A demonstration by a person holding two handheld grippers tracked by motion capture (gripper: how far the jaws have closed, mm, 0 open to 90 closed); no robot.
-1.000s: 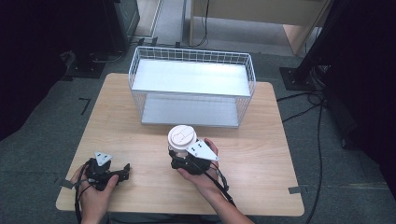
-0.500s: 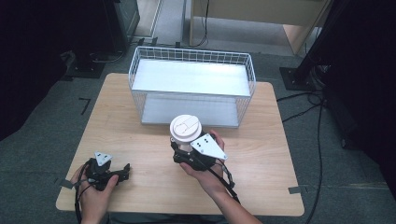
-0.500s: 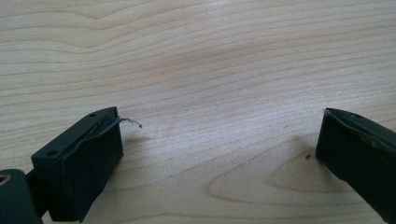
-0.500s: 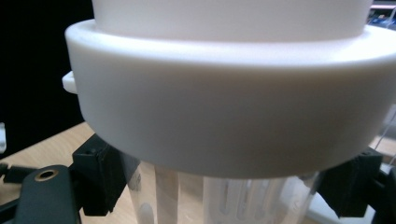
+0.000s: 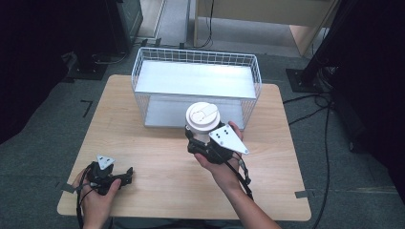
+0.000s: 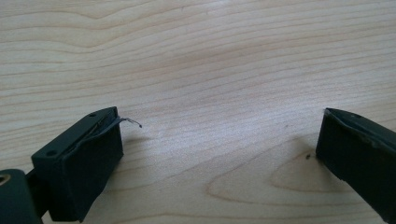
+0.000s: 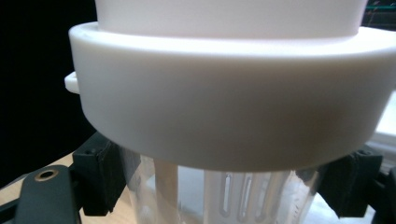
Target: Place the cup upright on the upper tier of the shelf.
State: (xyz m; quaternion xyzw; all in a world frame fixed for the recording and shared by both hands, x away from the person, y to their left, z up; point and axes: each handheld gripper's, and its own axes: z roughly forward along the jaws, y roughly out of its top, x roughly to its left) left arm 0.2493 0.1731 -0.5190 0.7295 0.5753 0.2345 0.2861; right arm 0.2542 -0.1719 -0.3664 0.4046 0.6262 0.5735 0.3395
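A clear cup with a white lid is held upright above the table, in front of the wire basket. My right gripper is shut on the cup just under the lid. In the right gripper view the white lid looms close, with the clear ribbed cup wall between the two black pads. My left gripper rests low at the table's front left, open. In the left gripper view its fingers stand wide apart over bare wood, with nothing between them.
The white wire basket stands at the back of the wooden table, with a pale sheet across its top. Dark equipment and cables lie on the grey floor around the table.
My right gripper has lifted the cup and carried it away from me and to the right, toward the basket's front. The left gripper has stayed put.
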